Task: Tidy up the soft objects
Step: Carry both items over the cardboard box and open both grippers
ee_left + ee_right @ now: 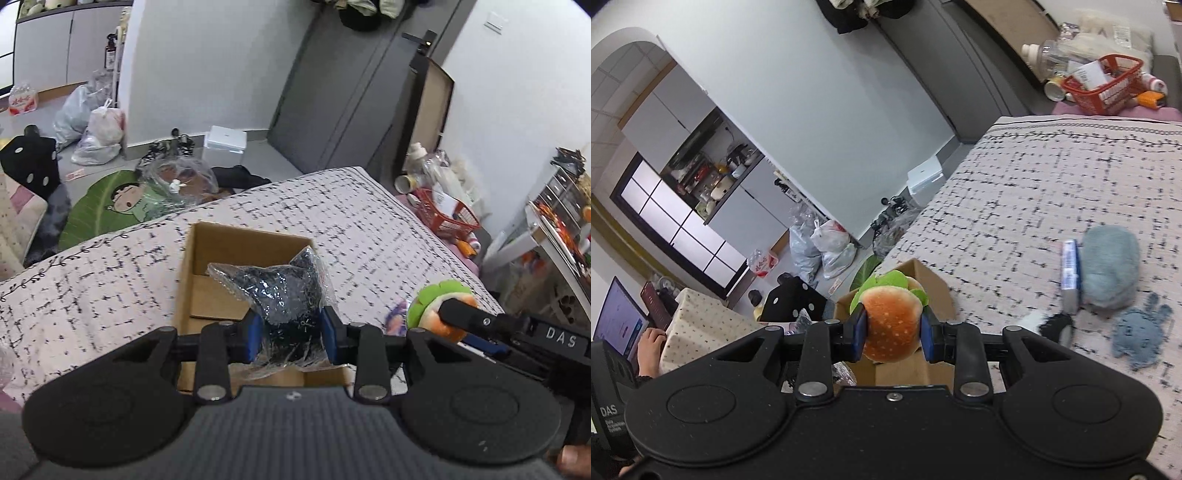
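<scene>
My left gripper (pixel 291 334) is shut on a dark soft item in a clear plastic bag (pixel 284 295) and holds it over the open cardboard box (pixel 207 251) on the bed. My right gripper (pixel 892 338) is shut on a plush hamburger (pixel 892 317) with an orange bun and green lettuce, just above the box's edge (pixel 923 277). The hamburger (pixel 439 310) and the right gripper's finger also show at the right of the left wrist view.
On the patterned bedspread (pixel 1034 184) lie a pale blue plush (pixel 1108 266), a blue-and-white packet (pixel 1070 271), a grey-blue flat plush (pixel 1141 332) and a black-and-white item (pixel 1052 326). A red basket (pixel 1104 88) stands beyond the bed. Bags and clutter cover the floor (pixel 96 129).
</scene>
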Tool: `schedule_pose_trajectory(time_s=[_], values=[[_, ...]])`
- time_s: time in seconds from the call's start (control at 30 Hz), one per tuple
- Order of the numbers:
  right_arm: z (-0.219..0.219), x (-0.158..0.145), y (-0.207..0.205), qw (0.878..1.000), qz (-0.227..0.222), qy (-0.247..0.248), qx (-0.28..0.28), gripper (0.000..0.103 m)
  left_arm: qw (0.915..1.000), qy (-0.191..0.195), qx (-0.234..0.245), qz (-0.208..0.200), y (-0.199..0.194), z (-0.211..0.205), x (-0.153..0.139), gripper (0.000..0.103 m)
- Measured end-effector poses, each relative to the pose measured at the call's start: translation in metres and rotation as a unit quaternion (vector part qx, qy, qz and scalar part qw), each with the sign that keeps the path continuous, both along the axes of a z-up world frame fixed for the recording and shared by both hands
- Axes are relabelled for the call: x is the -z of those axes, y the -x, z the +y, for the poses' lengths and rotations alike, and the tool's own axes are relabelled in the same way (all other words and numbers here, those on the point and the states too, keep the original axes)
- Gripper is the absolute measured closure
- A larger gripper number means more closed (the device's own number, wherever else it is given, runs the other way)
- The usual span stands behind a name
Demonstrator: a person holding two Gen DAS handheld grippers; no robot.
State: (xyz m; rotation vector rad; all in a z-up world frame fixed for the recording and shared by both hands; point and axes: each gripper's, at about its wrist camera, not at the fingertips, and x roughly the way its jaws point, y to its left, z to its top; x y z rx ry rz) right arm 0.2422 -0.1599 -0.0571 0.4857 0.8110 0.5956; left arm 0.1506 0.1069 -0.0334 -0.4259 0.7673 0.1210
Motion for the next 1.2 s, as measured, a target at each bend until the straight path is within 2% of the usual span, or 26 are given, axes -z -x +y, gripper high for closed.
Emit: schedule_pose_trajectory(time_s=[0.27,0.5,0.6,0.7,0.73,0.83,0.93,0.97,1.03,1.1,1.17,1.2], values=[[0.031,0.014,-0.002,1.0,0.003,-0.005,-0.014,0.074,0.9995,0.006,-0.016,0.026,-0.001,0.025,0.022,0.07],[0.044,0.041,-0.005,0.999,0.034,-0.001,-0.018,0.074,0.998,-0.002,-0.013,0.061,-0.007,0.035,0.047,0.069],[0.05,0.046,-0.006,0.999,0.039,-0.001,-0.022,0.074,0.9967,-0.004,-0.014,0.08,-0.01,0.037,0.056,0.066],[0.055,0.048,-0.008,0.999,0.043,-0.004,-0.03,0.073,0.9962,-0.009,-0.018,0.085,-0.013,0.039,0.058,0.055],[0.057,0.049,-0.009,0.998,0.045,-0.006,-0.033,0.071,0.9957,-0.012,-0.021,0.09,-0.014,0.04,0.058,0.051],[0.061,0.052,-0.009,0.997,0.057,-0.01,-0.044,0.061,0.9944,-0.018,-0.031,0.1,-0.016,0.044,0.06,0.051],[0.061,0.051,-0.006,0.997,0.058,-0.011,-0.052,0.056,0.9925,-0.029,-0.046,0.11,-0.015,0.049,0.06,0.051],[0.059,0.048,-0.004,0.997,0.059,-0.013,-0.053,0.053,0.9926,-0.03,-0.048,0.108,-0.013,0.05,0.057,0.051],[0.053,0.041,-0.001,0.998,0.053,-0.012,-0.045,0.039,0.9933,-0.03,-0.046,0.102,-0.01,0.049,0.052,0.051],[0.046,0.033,0.002,0.998,0.042,-0.002,-0.036,0.033,0.9934,-0.034,-0.044,0.1,-0.008,0.046,0.046,0.049],[0.037,0.023,0.005,0.999,0.031,0.011,-0.029,0.028,0.9938,-0.036,-0.042,0.096,-0.005,0.04,0.039,0.042],[0.032,0.018,0.007,0.999,0.027,0.018,-0.023,0.021,0.9941,-0.039,-0.042,0.092,-0.004,0.037,0.037,0.041]])
